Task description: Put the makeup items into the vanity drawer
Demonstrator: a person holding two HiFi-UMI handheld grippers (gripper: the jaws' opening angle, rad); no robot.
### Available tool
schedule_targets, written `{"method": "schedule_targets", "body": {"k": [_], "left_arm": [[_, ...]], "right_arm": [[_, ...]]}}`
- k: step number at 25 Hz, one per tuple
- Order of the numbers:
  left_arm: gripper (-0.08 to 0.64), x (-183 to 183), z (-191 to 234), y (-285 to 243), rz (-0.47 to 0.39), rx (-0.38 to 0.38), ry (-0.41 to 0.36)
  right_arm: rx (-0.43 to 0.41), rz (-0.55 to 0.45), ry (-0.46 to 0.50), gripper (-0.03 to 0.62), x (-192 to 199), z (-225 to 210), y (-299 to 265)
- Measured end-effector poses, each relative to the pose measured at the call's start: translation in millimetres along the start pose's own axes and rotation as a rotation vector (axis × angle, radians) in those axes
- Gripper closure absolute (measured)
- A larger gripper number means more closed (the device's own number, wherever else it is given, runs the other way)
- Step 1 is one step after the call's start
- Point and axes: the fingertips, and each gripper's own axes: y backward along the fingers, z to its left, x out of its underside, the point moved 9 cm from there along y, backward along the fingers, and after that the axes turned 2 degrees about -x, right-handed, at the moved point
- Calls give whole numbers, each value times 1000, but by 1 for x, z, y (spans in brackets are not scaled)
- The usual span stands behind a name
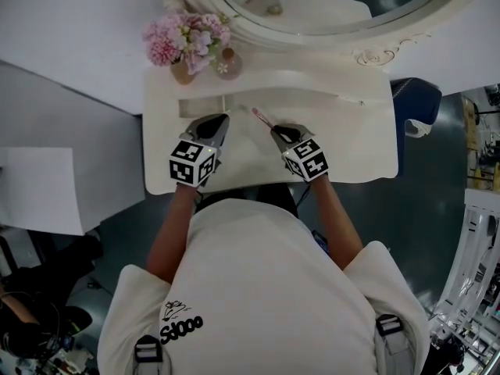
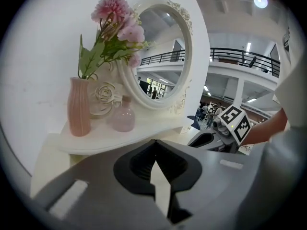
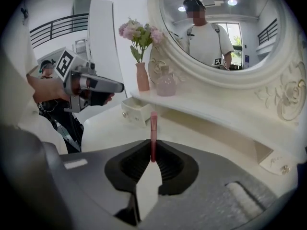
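My right gripper (image 1: 275,129) (image 3: 153,143) is shut on a thin pink makeup stick (image 3: 153,127) (image 1: 262,117), which points up and forward from the jaws over the white vanity top (image 1: 351,143). The left gripper (image 1: 223,119) (image 2: 154,145) is shut with nothing between its pads and hovers beside the right one above the tabletop. A small white drawer with knobs (image 3: 135,110) stands under the raised shelf at the vanity's left end, ahead of the left gripper.
On the shelf stand a pink vase of flowers (image 1: 182,70) (image 2: 79,107) and a small pink glass bottle (image 1: 228,65) (image 2: 123,116). An oval mirror (image 1: 312,6) rises behind. A blue chair (image 1: 414,100) sits to the right of the vanity.
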Motion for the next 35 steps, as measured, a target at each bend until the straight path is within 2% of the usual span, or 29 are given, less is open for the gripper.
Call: {"method": "schedule_targets", "body": {"k": [4,8,12,17,25,29,33,35], "left_arm": [[540,-1,14,18,-21,-68,19],[540,2,29,39,-26,-153,51],[540,9,46,58,-30,-232,80],[540,15,61,76,-31,-295,115],[540,18,74,86,-30,-334,153],[540,18,79,87,-26,-341,160],[540,19,83,84,-18,-337,165],[540,18,83,83,-17,-335,164]], "right_arm": [[-59,-29,88,554,-41,11,-8],[-128,-7,170,554,-71,22,-31],[-174,33,219,554,-91,32,-61],[-204,88,249,554,-112,43,-93],[-231,186,341,554,-125,51,-128],[-221,225,354,552,-129,53,-140],[-224,222,339,547,-129,51,-149],[-224,215,328,518,-129,50,-150]]}}
